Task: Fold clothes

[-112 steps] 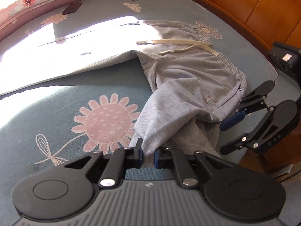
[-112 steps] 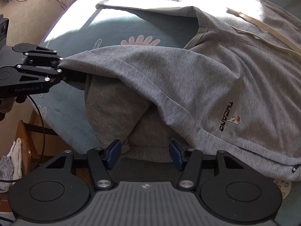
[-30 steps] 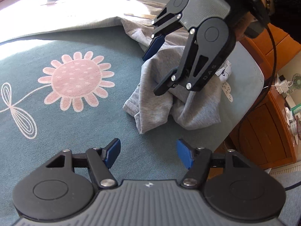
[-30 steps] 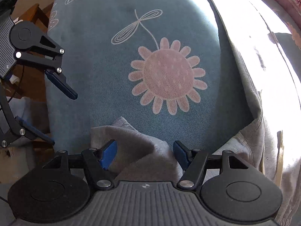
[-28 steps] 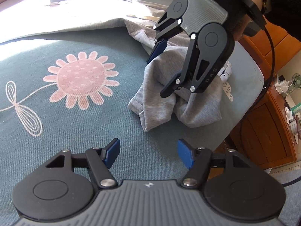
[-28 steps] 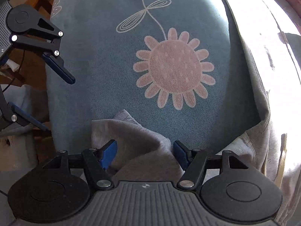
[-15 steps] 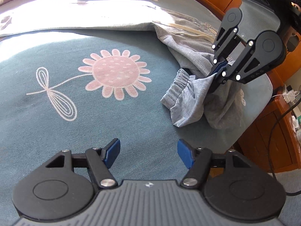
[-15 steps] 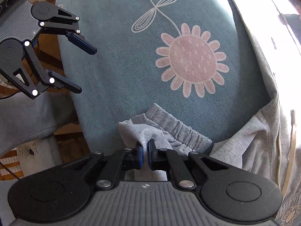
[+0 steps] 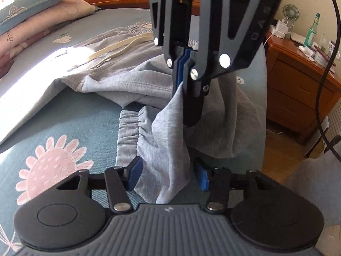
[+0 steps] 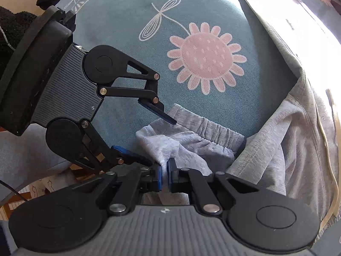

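Grey sweatpants (image 9: 147,81) lie crumpled on the bed near its edge, with a cream drawstring (image 9: 119,47) at the waist. The elastic cuff (image 9: 127,128) of one leg points toward me. My right gripper (image 10: 164,176) is shut on a fold of that leg just behind the cuff (image 10: 204,123) and holds it a little raised. In the left wrist view the right gripper (image 9: 184,74) comes down from above. My left gripper (image 9: 168,175) is open, its blue pads on either side of the hanging leg end. The right wrist view shows the left gripper (image 10: 152,137) spread around the cuff corner.
The teal bedspread (image 10: 127,32) carries a pink flower print (image 10: 204,57). Pillows (image 9: 32,21) are stacked at the far left by the wooden headboard. A wooden nightstand (image 9: 298,85) with a bottle and a small fan stands beyond the bed edge on the right.
The right gripper stays shut on the leg fold and has lifted it. The left gripper has moved in from the open bedspread and now straddles the leg end.
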`<state>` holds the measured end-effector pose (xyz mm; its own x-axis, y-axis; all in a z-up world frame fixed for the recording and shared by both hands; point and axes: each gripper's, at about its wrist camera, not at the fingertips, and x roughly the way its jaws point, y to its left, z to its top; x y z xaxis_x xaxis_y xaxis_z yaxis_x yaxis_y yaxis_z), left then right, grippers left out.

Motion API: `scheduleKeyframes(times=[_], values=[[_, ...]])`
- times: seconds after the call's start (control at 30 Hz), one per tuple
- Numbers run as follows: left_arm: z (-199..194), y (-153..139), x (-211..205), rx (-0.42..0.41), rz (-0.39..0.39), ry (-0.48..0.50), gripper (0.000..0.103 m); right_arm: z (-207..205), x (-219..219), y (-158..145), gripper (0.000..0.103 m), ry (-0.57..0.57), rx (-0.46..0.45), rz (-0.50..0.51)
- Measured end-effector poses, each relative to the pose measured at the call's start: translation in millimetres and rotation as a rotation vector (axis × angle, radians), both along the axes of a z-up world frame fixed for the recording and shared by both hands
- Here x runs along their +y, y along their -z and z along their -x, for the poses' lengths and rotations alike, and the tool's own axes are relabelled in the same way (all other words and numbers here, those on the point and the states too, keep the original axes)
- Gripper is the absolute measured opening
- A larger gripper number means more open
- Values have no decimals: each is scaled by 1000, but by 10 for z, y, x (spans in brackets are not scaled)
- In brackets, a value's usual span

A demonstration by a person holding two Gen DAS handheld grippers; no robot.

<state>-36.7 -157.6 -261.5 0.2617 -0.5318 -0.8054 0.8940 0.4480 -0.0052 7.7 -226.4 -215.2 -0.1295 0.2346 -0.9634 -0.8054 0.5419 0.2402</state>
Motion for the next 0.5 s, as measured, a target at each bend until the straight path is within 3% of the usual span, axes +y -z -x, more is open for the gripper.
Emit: scheduleKeyframes(times=[0.07, 0.13, 0.33, 0.5], values=[[18, 39, -103, -8, -32, 17, 13, 24, -105, 5, 8, 35, 13, -26], [54, 39, -162, -18, -49, 24, 8, 81, -236, 34, 16, 81, 39, -52], [56, -244, 48, -57, -84, -97, 4, 275, -639, -111, 31, 243, 80, -210], [-84, -495, 426, -92, -148, -273, 4, 279, -977, -334, 44, 430, 60, -319]])
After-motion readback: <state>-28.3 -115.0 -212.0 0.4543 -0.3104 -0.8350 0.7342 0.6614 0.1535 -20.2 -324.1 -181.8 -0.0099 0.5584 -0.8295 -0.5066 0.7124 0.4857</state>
